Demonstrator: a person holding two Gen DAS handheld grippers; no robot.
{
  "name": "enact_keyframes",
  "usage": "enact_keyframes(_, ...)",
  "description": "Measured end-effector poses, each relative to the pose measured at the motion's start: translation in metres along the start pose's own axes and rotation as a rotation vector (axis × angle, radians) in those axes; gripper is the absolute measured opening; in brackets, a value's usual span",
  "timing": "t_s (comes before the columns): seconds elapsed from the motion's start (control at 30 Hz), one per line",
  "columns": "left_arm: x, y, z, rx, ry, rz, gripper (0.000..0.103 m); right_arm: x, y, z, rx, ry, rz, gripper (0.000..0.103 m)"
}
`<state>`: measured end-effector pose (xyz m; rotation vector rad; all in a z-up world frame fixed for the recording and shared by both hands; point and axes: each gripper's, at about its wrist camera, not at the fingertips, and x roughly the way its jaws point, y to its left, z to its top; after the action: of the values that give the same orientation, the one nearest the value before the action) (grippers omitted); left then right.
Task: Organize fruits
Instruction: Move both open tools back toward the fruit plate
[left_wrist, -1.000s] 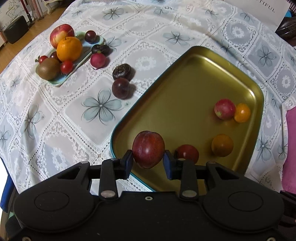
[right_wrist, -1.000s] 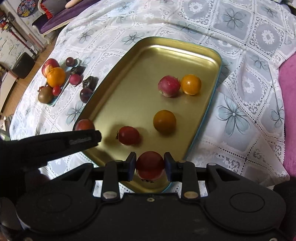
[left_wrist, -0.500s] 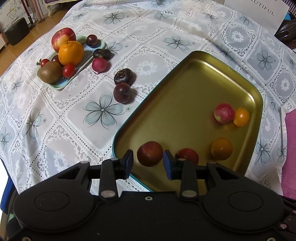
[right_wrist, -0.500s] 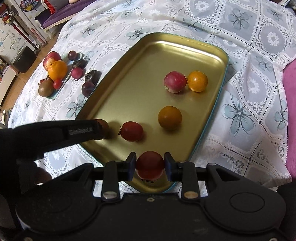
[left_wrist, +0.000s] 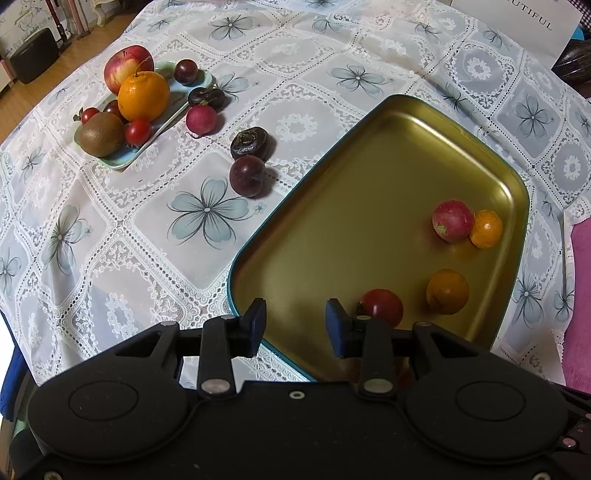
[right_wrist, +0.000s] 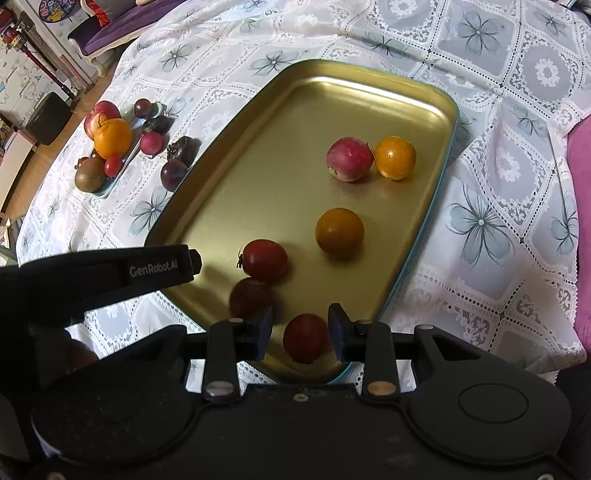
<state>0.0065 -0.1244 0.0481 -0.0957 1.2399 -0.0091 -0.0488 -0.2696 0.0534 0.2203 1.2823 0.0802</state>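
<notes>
The left gripper (left_wrist: 295, 322) has dropped its red plum (right_wrist: 249, 298), now blurred near the gold tray's (right_wrist: 369, 96) near-left corner. The right gripper's (right_wrist: 300, 331) jaws have just opened off a red fruit (right_wrist: 306, 338).

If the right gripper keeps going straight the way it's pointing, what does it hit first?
Most likely the dark red fruit lying between the right gripper's parted jaws, which have just been opening, then the gold tray floor beneath. Depth is unclear.
</notes>
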Motion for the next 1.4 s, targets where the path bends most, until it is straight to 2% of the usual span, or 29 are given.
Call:
enact_keyframes(0.37, 0.001, 0.003, -0.001, -0.007, 0.009, -0.001, 0.044, 0.002, 0.000, 0.001, 0.000, 0.017, 0.005, 0.035)
enact_keyframes(0.83, -0.009, 0.004, 0.000, 0.010, -0.020, -0.008, 0.044, 0.003, 0.001, 0.005, 0.011, 0.029, 0.010, 0.035)
enact_keyframes(0.97, -0.017, 0.018, 0.009, -0.013, -0.042, -0.009, 0.044, 0.004, 0.004, 0.011, 0.016, 0.029, 0.010, 0.036)
enact_keyframes(1.4, -0.030, 0.092, 0.059, -0.146, -0.106, 0.080, 0.044, 0.002, 0.031, 0.051, -0.042, 0.004, 0.023, 0.036)
